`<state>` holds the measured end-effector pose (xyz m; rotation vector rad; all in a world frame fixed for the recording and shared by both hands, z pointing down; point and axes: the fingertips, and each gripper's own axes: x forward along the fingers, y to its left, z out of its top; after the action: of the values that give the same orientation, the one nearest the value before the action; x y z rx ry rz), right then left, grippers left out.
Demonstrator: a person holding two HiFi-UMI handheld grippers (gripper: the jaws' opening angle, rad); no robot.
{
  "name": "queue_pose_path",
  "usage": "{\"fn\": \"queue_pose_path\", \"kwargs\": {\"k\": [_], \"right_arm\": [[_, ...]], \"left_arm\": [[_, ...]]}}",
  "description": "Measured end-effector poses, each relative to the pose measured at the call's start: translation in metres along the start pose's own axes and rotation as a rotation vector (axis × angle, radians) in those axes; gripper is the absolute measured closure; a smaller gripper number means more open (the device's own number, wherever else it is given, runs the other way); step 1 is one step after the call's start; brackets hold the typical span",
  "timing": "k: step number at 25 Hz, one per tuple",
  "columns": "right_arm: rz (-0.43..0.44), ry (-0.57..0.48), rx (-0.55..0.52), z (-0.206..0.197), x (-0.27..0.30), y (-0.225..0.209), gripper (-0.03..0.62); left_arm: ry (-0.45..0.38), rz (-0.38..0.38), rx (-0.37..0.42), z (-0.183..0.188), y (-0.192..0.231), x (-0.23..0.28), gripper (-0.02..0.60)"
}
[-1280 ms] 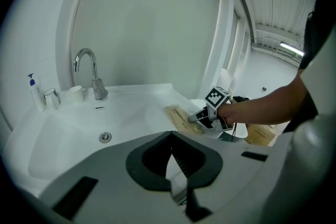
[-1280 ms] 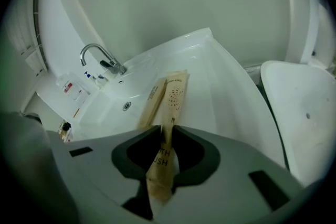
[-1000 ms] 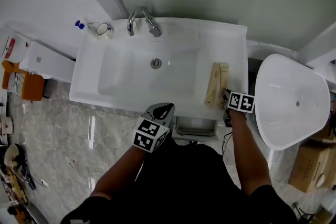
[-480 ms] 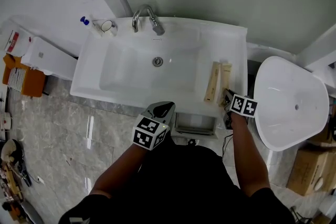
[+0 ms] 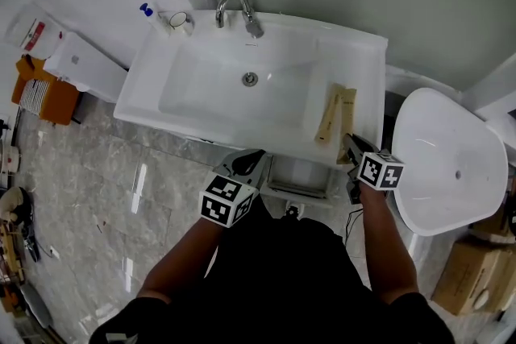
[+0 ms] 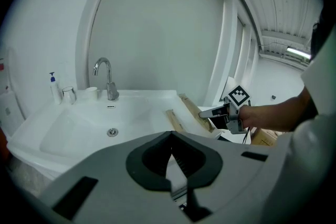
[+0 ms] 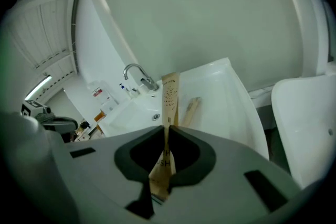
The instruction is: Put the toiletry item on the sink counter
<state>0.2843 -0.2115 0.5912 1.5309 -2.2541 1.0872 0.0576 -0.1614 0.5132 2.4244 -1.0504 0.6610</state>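
Observation:
Two tan toiletry packets lie side by side on the right of the white sink counter (image 5: 367, 84). My right gripper (image 5: 350, 145) is shut on the near end of the right packet (image 5: 346, 121), which also shows as the held packet (image 7: 169, 99) standing up between the right gripper's (image 7: 167, 136) jaws. The other packet (image 5: 328, 115) lies free just to its left, seen too as the loose packet (image 7: 191, 107). My left gripper (image 5: 248, 165) hovers in front of the sink's front edge, shut and holding nothing; in its own view the left gripper (image 6: 172, 157) faces the basin.
A chrome faucet (image 5: 240, 8) stands at the back of the basin (image 5: 234, 93), with a blue-capped pump bottle (image 5: 151, 14) and a cup (image 5: 179, 20) at the back left corner. A white toilet (image 5: 447, 161) stands close on the right. A white box (image 5: 81, 64) and an orange item (image 5: 44, 97) are on the left.
The head view has shifted, so the sink sits higher and more tilted in frame. My right gripper stays on the right packet's near end. The left gripper has barely moved.

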Motion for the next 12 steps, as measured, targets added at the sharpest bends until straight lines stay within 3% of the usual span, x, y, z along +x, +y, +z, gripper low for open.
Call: {"fn": "queue_pose_path", "kwargs": {"k": [6, 12], "right_arm": [[0.072, 0.003, -0.153, -0.009, -0.02, 0.036, 0.567], [0.118, 0.036, -0.313, -0.025, -0.037, 0.072, 0.567]], "left_arm": [[0.01, 0.039, -0.015, -0.013, 0.009, -0.018, 0.581], [-0.003, -0.01, 0.005, -0.009, 0.013, -0.029, 0.581]]}}
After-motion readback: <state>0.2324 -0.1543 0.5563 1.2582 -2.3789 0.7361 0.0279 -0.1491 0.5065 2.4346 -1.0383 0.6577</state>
